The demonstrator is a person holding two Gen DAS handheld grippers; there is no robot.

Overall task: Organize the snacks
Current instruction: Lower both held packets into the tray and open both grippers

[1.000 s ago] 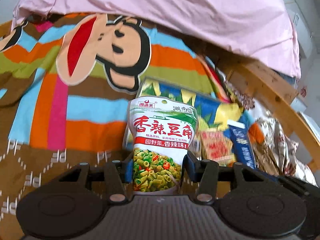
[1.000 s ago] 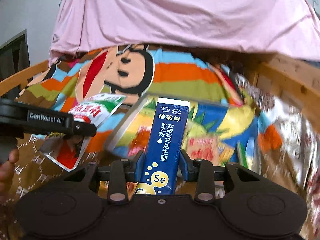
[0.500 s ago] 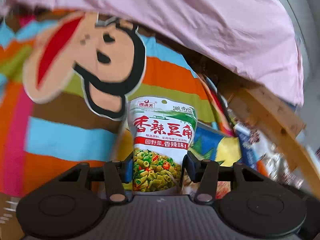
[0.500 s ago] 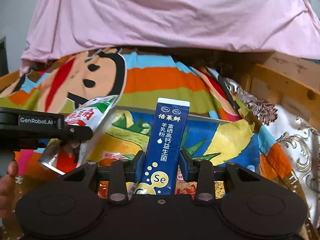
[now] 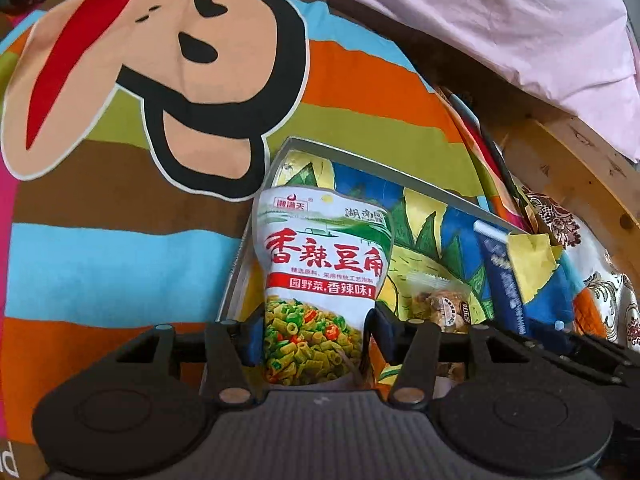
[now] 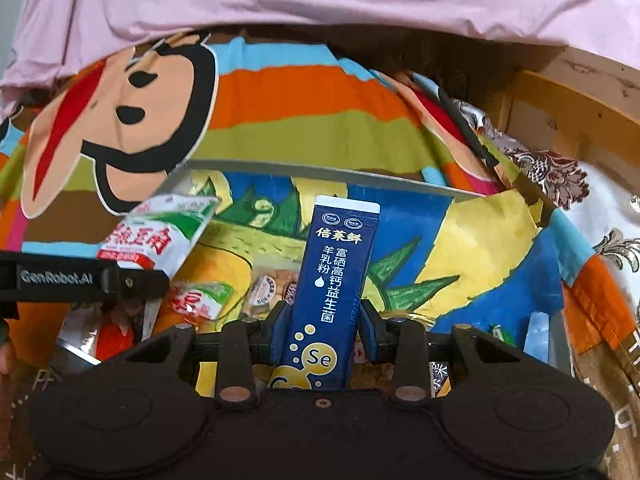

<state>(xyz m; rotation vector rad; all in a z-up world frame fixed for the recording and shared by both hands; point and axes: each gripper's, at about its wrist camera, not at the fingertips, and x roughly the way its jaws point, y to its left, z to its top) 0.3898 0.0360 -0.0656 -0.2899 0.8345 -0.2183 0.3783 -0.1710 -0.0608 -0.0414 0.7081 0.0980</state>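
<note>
Bean pouch (image 5: 320, 280) upright over box (image 5: 440, 196); blue sachet (image 6: 332, 280) likewise.

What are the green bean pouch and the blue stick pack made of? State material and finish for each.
Green bean pouch: apparently plastic film, glossy; its printed face shows sheen and soft creases.
Blue stick pack: likely laminated film, smoother and more matte; flat, crimped white top edge. Neither can be confirmed by sight alone.
</note>
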